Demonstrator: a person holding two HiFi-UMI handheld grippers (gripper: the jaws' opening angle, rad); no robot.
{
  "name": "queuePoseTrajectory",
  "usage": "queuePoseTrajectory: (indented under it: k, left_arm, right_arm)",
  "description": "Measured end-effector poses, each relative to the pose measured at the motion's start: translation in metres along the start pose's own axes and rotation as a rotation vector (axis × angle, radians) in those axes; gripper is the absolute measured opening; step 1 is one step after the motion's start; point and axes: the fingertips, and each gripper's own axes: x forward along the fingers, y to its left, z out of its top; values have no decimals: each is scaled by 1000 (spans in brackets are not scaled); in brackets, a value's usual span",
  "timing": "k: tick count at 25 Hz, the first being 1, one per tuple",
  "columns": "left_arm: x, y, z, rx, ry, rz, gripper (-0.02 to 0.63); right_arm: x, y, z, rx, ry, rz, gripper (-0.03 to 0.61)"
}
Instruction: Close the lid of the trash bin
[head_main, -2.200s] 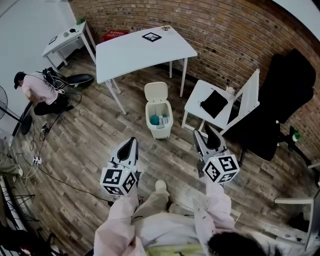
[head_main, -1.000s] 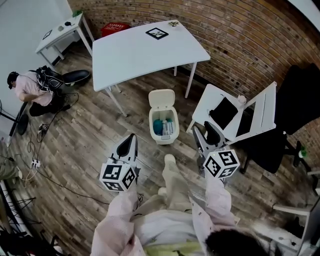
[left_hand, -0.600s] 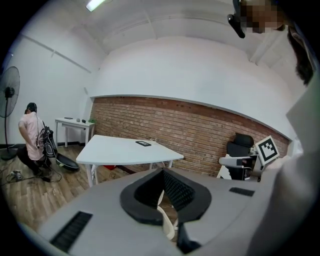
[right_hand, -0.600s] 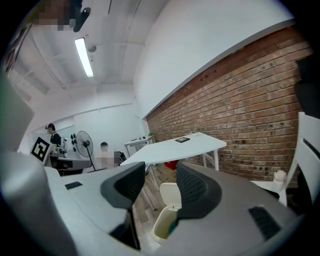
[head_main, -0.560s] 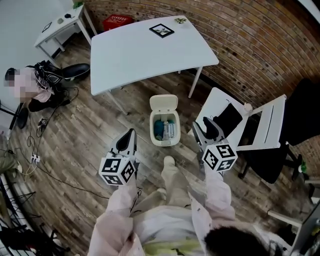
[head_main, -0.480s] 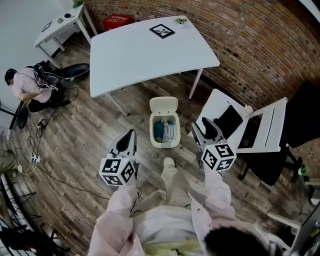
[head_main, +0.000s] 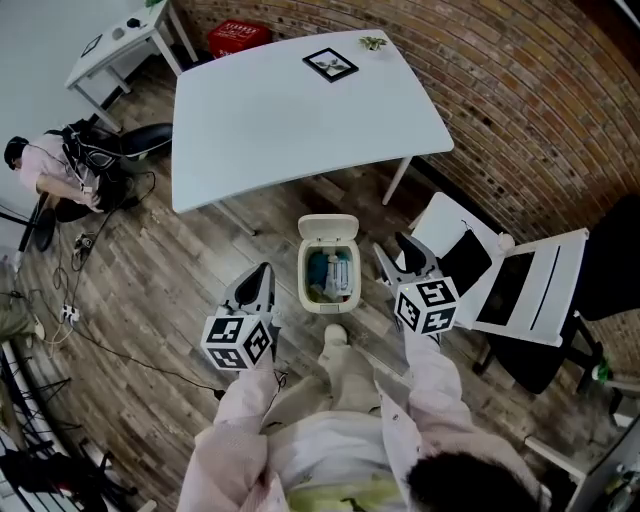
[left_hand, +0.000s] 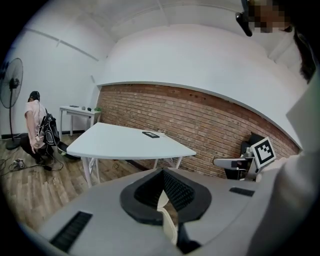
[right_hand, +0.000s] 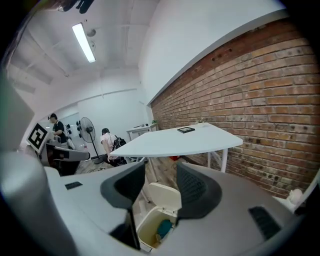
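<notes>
A cream trash bin (head_main: 328, 304) stands on the wood floor just in front of my feet. Its lid (head_main: 328, 229) is tipped up at the far side, and blue and white rubbish shows inside. My left gripper (head_main: 264, 268) hangs to the bin's left with its jaws shut and nothing held. My right gripper (head_main: 392, 247) hovers at the bin's right, open and empty. In the right gripper view the bin (right_hand: 150, 231) and its raised lid (right_hand: 165, 195) show between the jaws (right_hand: 161, 185). The left gripper view shows the pads (left_hand: 175, 189) pressed together.
A large white table (head_main: 300, 110) stands right behind the bin, its legs close to the lid. A white folding chair (head_main: 520, 285) carrying a black bag (head_main: 470, 252) sits at the right. A person (head_main: 40, 170) crouches at the far left among floor cables.
I have walked up to the bin: it moved from the middle distance to between my two grippers. The lid stays up. Neither gripper changed its opening.
</notes>
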Motion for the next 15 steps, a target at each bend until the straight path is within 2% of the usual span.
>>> queuePoseTrajectory:
  k: [7,15]
  left_arm:
    - [37,15,-10,-28,59,13,-8]
    - [87,42,-35,-52,137,3,-8]
  right_arm:
    - [56,-7,-16,-79,102,65,181]
    - [115,-21,-53,-174,208,76,181]
